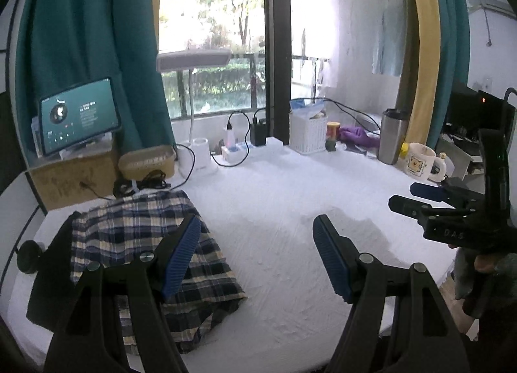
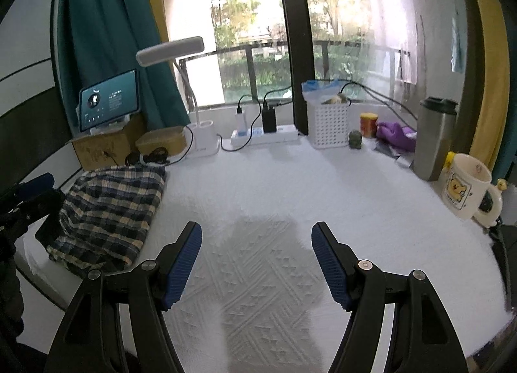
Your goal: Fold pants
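Your plaid pants are checked in navy, cream and tan. You see a white tablecloth embossed with a zigzag weave. Your gripper pads are ribbed blue on black arms. Far left hangs a teal curtain; far right stand a steel tumbler and a cream cartoon mug.

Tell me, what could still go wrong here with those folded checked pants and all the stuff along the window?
The plaid pants lie folded near the left edge of the white tablecloth; a nudge might push them off or undo the fold. Both grippers, left and right, hang open and empty above the cloth. A wide swing of the right one could knock the mug or steel tumbler beside it.
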Available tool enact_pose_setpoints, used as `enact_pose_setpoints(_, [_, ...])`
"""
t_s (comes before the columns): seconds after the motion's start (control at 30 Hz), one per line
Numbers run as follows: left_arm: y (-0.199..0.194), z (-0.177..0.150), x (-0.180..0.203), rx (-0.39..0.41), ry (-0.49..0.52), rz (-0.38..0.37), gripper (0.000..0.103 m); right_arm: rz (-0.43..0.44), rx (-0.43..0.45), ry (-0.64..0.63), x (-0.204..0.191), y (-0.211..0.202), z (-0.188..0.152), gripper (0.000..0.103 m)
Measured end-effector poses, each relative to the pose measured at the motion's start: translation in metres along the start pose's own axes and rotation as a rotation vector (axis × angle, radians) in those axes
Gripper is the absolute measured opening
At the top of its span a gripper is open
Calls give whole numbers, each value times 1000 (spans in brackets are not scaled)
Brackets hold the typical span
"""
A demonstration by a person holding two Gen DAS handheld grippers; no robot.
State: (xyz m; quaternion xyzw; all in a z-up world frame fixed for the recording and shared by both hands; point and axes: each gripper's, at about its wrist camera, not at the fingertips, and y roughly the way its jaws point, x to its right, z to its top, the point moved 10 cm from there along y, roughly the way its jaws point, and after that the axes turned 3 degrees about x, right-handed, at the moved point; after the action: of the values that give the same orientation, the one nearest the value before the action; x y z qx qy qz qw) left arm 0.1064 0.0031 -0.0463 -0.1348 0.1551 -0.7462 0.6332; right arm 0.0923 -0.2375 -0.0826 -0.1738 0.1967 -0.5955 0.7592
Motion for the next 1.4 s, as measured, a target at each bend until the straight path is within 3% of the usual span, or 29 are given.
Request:
enact_pose_setpoints(0.4, [-29, 27, -1, 139, -5, 12, 73, -34, 82, -23, 2, -43, 22, 73])
enact_pose_setpoints(0.57, [-43, 38, -10, 200, -15, 43, 85, -25, 124, -40, -5, -58, 32, 77])
enact_pose_setpoints(1.03, [-66, 48, -39, 292, -66, 111, 100, -33, 209, -63, -19, -85, 54, 86])
enact_pose_setpoints(1.4, [-79, 46, -64, 325, -72, 216, 101, -39, 239, -91, -31, -93, 61, 91])
